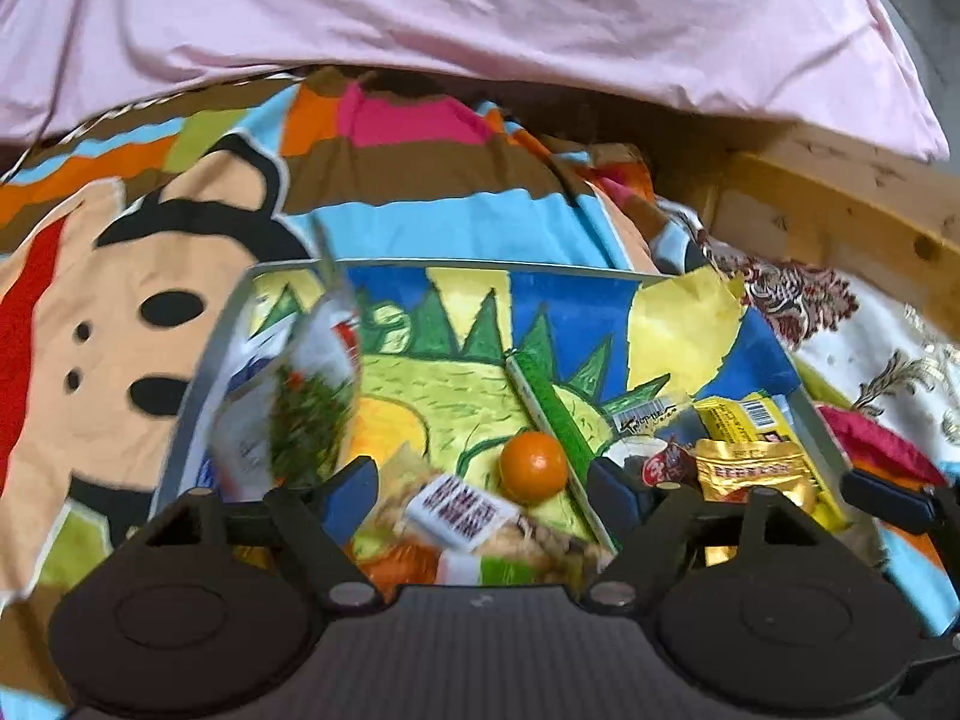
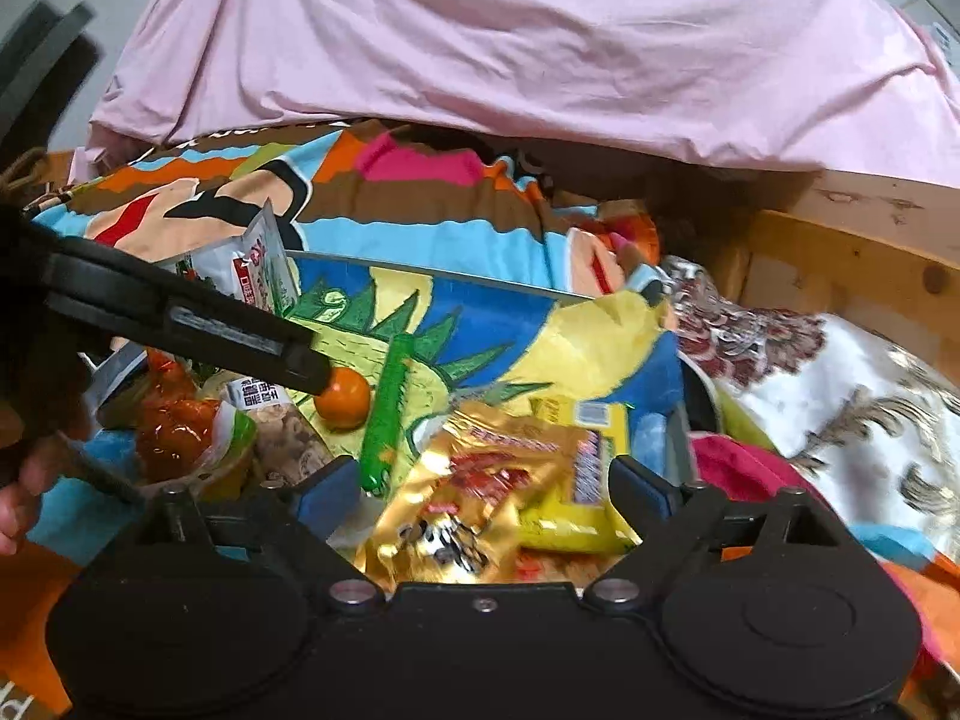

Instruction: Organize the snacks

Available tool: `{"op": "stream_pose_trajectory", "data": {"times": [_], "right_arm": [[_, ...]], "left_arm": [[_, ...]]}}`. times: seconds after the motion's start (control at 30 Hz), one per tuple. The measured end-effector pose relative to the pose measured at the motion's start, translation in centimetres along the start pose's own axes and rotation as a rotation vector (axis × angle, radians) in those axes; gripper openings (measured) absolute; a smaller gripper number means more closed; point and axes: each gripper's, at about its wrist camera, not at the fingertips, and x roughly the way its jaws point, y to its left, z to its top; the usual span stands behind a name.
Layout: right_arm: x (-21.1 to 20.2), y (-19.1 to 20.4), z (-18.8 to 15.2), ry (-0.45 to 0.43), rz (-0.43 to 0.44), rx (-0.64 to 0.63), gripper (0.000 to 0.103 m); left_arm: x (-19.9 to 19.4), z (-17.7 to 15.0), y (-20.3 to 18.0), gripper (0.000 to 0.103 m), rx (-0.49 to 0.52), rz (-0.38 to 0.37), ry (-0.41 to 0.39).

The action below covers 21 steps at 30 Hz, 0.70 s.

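Both grippers stand with fingers spread wide and nothing between them. Left gripper (image 1: 483, 495) hovers over the near left part of the tray (image 1: 180, 414); its blue pads flank a clear packet of brown snacks with a white label (image 1: 462, 513) without touching it; right gripper (image 2: 483, 489) hangs over the near right part of the same tray, above a gold foil pouch (image 2: 480, 480), likewise not gripped.

Progress, as judged: the snacks all lie within the tray, but loosely and overlapping, so gathering looks largely done while sorting or tidy placement remains; no separate compartments can be made out.

Contents, left to right: a white packet with green print (image 1: 288, 408) stands tilted against the tray's left wall, blurred; beside it in the right view sits a wrapper holding glossy orange-red pieces (image 2: 174, 432); next comes the labelled packet of brown snacks; a small orange fruit (image 1: 533, 467) rests on the tray's painted dinosaur picture, just beside a long green stick packet (image 1: 555, 414) lying diagonally; further right a pile of the gold foil pouch and yellow wrappers (image 1: 744, 414) crowds the right corner.

The tray rests on a colourful cartoon blanket (image 1: 120, 300); a pink sheet (image 1: 480, 18) lies behind, and a wooden bed frame (image 1: 840, 210) runs along the right.
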Motion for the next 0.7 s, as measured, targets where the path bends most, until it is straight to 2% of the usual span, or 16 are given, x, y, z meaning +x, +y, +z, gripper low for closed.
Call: {"op": "stream_pose_trajectory", "data": {"times": [0.03, 0.1, 0.27, 0.47, 0.7], "right_arm": [[-0.8, -0.3, -0.1, 0.008, -0.004, 0.023, 0.091], [-2.7, -0.8, -0.3, 0.015, -0.01, 0.07, 0.093], [-8.6, -0.7, -0.4, -0.003, -0.017, 0.156, 0.099], [-16.3, 0.8, -1.3, -0.052, -0.013, 0.181, 0.102], [-22.0, 3.1, -2.2, -0.085, 0.006, 0.148, 0.102]], "left_arm": [[-1.0, -0.3, 0.2, 0.083, -0.021, -0.002, -0.009], [-3.1, -1.0, 0.7, 0.094, -0.056, -0.004, -0.036], [-9.9, -4.0, 1.7, 0.102, -0.068, 0.007, -0.103], [-17.1, -7.5, 3.1, 0.102, -0.089, 0.037, -0.113], [-22.9, -10.3, 3.6, 0.102, -0.077, 0.075, -0.12]]}}
